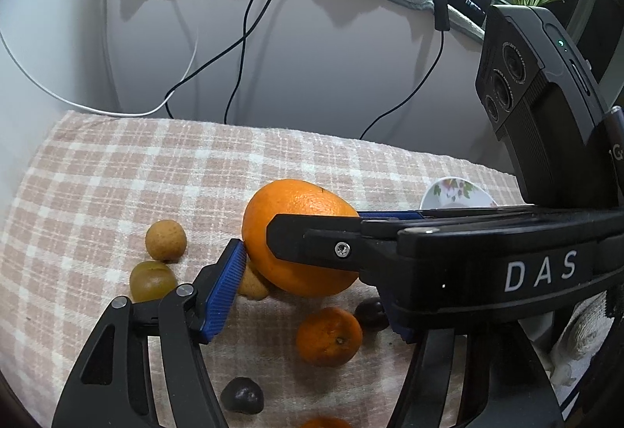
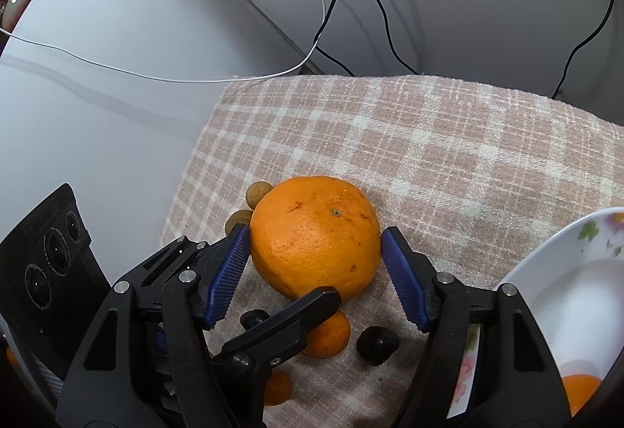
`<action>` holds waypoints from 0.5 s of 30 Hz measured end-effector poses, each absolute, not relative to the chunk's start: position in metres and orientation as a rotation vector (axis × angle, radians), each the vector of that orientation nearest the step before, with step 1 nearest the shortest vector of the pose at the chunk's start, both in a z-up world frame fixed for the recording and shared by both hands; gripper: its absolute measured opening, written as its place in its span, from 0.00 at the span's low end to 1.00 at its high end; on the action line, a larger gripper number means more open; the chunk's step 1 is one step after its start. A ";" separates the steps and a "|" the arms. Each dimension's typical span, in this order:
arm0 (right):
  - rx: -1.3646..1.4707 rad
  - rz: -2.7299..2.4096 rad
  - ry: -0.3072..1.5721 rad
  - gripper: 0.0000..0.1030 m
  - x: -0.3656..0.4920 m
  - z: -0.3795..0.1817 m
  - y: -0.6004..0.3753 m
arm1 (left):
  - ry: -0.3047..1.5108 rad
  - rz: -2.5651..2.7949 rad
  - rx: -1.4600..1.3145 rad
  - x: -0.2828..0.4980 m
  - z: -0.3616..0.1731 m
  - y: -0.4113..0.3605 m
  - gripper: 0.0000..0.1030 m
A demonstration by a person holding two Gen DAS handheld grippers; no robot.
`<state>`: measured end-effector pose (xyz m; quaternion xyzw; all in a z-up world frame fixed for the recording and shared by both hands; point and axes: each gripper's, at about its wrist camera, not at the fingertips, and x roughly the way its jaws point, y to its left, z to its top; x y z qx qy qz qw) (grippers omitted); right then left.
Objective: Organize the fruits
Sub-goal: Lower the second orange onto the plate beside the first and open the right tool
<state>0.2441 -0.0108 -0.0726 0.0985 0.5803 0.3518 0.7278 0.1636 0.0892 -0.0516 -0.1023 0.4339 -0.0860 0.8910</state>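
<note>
While both grippers converge on the same large orange, the fruit rests on the pink-and-cream checked cloth near its centre, stem scar facing up. Right gripper: fingers spread to either side of the orange; the left blue pad touches the peel, the right blue pad stands just beside it with a thin gap, so no firm pinch is confirmed. Left gripper: one blue pad contacts the lower left of the orange; the opposite pad is hidden behind the right gripper's black finger, which crosses in front of the fruit, so whether this gripper clamps the orange cannot be told. Adjacent items on the cloth: a tan longan and a green grape to the left of the orange, touching each other; a small mandarin just in front of the orange; a dark plum nearer the camera; a second dark fruit beside the mandarin. A floral white bowl stands at the right edge of the cloth and contains one orange fruit. Black and white cables hang down the wall behind the cloth
</note>
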 end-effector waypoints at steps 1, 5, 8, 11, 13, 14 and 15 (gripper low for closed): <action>0.217 0.779 1.278 0.70 0.244 -0.072 -0.012 | 0.898 -0.179 -0.211 0.163 -0.051 0.088 0.63; 0.216 0.781 1.266 0.70 0.243 -0.065 -0.016 | 0.884 -0.183 -0.203 0.161 -0.045 0.084 0.63; 0.219 0.787 1.259 0.70 0.241 -0.058 -0.022 | 0.875 -0.188 -0.201 0.159 -0.040 0.079 0.62; 0.220 0.788 1.249 0.70 0.240 -0.052 -0.030 | 0.869 -0.198 -0.193 0.158 -0.035 0.071 0.62; 0.220 0.785 1.243 0.70 0.239 -0.049 -0.036 | 0.867 -0.205 -0.188 0.158 -0.033 0.064 0.62; 0.218 0.789 1.243 0.70 0.238 -0.047 -0.040 | 0.866 -0.209 -0.184 0.158 -0.032 0.060 0.62; 0.220 0.786 1.240 0.70 0.238 -0.045 -0.044 | 0.865 -0.212 -0.182 0.158 -0.031 0.056 0.62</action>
